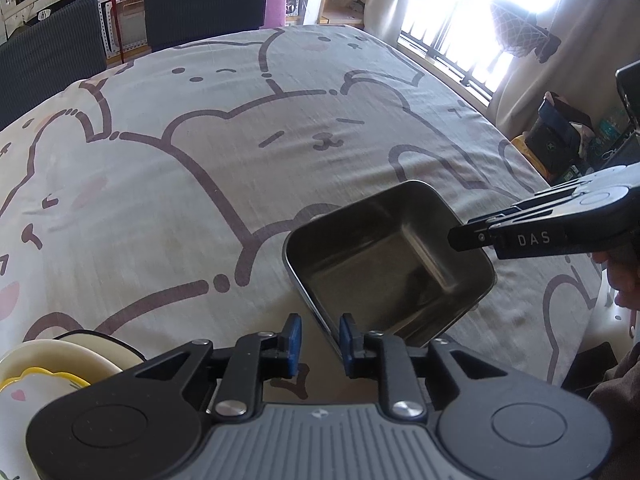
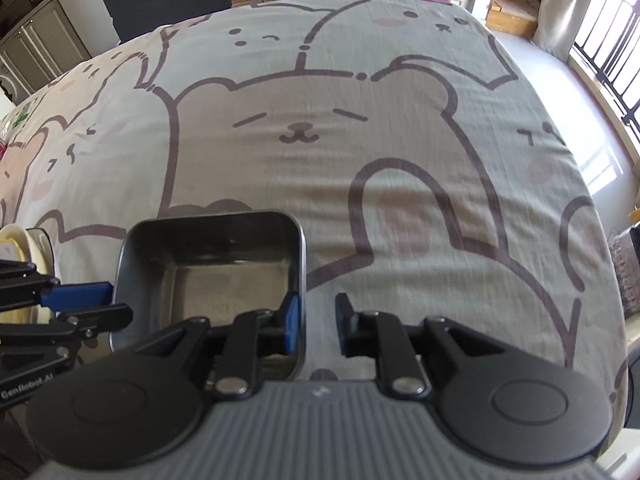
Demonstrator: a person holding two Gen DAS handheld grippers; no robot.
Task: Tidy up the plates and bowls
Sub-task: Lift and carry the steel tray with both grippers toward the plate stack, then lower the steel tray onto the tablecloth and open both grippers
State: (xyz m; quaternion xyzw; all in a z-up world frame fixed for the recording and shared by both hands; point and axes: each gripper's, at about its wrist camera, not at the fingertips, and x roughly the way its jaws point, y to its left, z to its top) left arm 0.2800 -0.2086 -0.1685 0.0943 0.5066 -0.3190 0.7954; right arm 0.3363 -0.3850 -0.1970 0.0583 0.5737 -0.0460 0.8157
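Note:
A square metal dish (image 1: 390, 262) sits on the bear-print tablecloth; it also shows in the right wrist view (image 2: 212, 276). My left gripper (image 1: 320, 338) is open, with the dish's near-left rim between its jaws; its right pad (image 1: 347, 340) is at the inside of the wall. My right gripper (image 2: 318, 324) is open and straddles the dish's right wall, left pad (image 2: 292, 322) inside the dish. The right gripper also shows in the left wrist view (image 1: 476, 236) over the dish's far-right rim. The left gripper shows at the dish's left side (image 2: 80, 292).
A stack of cream bowls with a yellow-rimmed plate (image 1: 44, 376) stands at the near left; it also shows in the right wrist view (image 2: 24, 244). Dark chairs (image 1: 200, 4) stand behind the table. A window with bars (image 1: 452, 52) is on the right.

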